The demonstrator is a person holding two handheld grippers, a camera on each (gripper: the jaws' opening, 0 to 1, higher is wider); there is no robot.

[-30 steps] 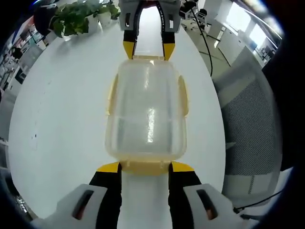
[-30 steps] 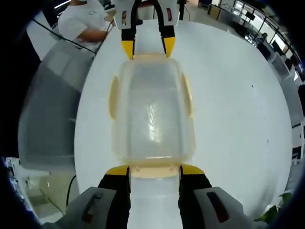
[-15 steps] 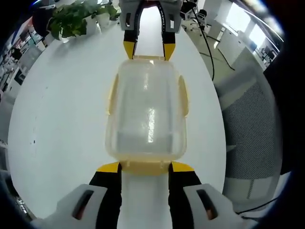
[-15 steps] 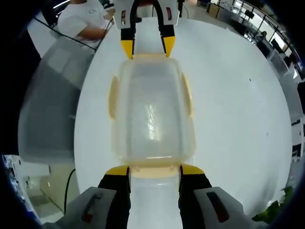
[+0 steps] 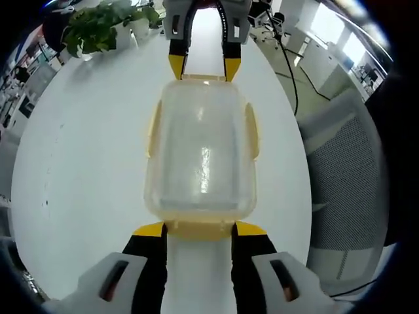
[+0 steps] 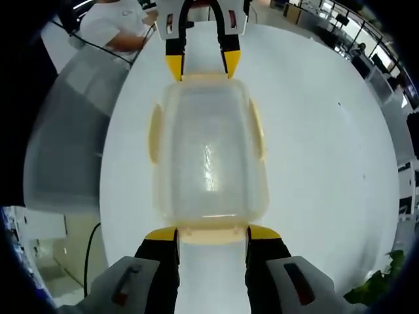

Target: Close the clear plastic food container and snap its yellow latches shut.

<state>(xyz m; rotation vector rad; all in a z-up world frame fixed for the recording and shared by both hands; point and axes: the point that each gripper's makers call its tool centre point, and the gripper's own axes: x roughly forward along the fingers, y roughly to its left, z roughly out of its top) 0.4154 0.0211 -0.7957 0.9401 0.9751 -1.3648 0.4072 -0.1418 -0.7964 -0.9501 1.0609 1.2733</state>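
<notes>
A clear plastic container (image 5: pixel 201 150) with its lid on lies lengthwise on the white table. Its yellow side latches (image 5: pixel 154 127) (image 5: pixel 251 131) lie flat along the long sides. The left gripper (image 5: pixel 200 230) stands open at the near end, its yellow tips either side of the yellow end latch (image 5: pixel 200 226). At the far end the right gripper (image 5: pixel 201 65) meets the container the same way. In the right gripper view the container (image 6: pixel 208 157) runs from the open right gripper (image 6: pixel 213 233) up to the left gripper (image 6: pixel 201 65). Whether the end latches are snapped down is hard to tell.
The round white table (image 5: pixel 78 131) has bare room on both sides of the container. A potted plant (image 5: pixel 98 26) stands at its far edge. A grey mesh chair (image 5: pixel 347 176) is beside the table, and a person in a white shirt (image 6: pixel 114 29) sits beyond it.
</notes>
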